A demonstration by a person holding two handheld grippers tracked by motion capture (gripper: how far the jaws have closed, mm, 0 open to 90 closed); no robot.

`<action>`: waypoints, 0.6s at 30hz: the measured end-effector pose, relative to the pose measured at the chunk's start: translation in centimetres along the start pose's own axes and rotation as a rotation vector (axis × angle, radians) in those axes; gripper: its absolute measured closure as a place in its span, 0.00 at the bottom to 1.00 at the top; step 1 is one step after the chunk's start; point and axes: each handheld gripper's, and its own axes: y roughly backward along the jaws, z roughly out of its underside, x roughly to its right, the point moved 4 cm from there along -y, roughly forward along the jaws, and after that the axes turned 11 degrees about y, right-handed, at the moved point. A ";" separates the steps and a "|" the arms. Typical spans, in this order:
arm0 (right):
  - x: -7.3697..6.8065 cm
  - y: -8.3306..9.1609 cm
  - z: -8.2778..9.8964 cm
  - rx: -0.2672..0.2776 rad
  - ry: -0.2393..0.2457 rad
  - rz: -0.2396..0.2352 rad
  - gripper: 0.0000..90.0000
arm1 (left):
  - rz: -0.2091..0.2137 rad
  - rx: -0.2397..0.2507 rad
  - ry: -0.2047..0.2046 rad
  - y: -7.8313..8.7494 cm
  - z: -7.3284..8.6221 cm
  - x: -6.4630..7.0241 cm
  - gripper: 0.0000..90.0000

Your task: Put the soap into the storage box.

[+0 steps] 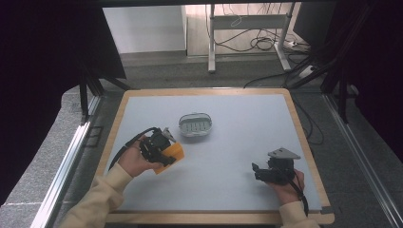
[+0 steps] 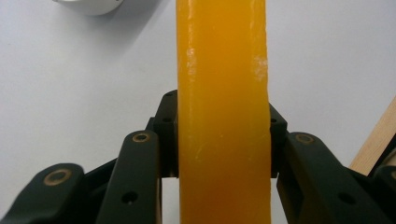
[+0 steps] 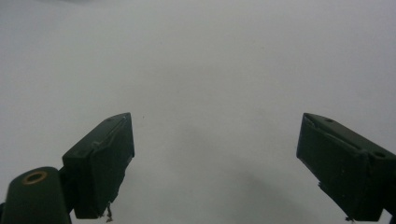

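My left gripper [image 1: 167,154] is shut on an orange soap bar [image 1: 172,156], held just above the grey mat at the left. In the left gripper view the orange soap bar [image 2: 223,112] stands edge-on between the two black jaws, which press on both its sides. A white oval soap dish [image 1: 195,124] with a slotted floor sits on the mat behind and to the right of the bar; its rim [image 2: 91,5] shows at the top left of that view. My right gripper [image 1: 257,172] is at the front right, open, with nothing between its fingers [image 3: 100,163].
The grey mat [image 1: 237,123] lies on a wooden table with a raised edge [image 1: 304,137]. Beyond the table stand a desk frame [image 1: 247,23] and loose cables on the floor. Dark curtains hang at both sides.
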 end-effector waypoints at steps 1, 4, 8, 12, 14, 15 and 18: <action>0.0 0.0 0.0 0.002 0.001 0.000 0.13 | 0.000 -0.001 -0.003 0.1 -0.1 -0.1 0.69; 0.0 0.0 -0.1 0.003 0.003 0.001 0.13 | -0.002 -0.001 -0.005 0.1 -0.2 -0.3 0.69; -0.1 0.0 0.0 0.001 0.002 0.000 0.13 | -0.008 0.003 0.003 0.3 -0.5 -0.5 0.69; 0.0 0.0 0.0 -0.002 0.005 0.000 0.13 | -0.008 -0.001 -0.004 0.3 -0.9 -0.6 0.69; 0.0 0.0 0.0 -0.002 0.007 0.002 0.13 | -0.008 -0.003 -0.011 0.3 -1.1 -0.6 0.69; 0.0 0.0 0.0 -0.007 0.009 0.002 0.13 | -0.006 -0.005 -0.016 0.3 -1.1 -0.6 0.69; 0.0 0.0 0.0 -0.006 0.010 0.002 0.13 | -0.001 0.004 -0.019 0.4 -1.4 -0.6 0.69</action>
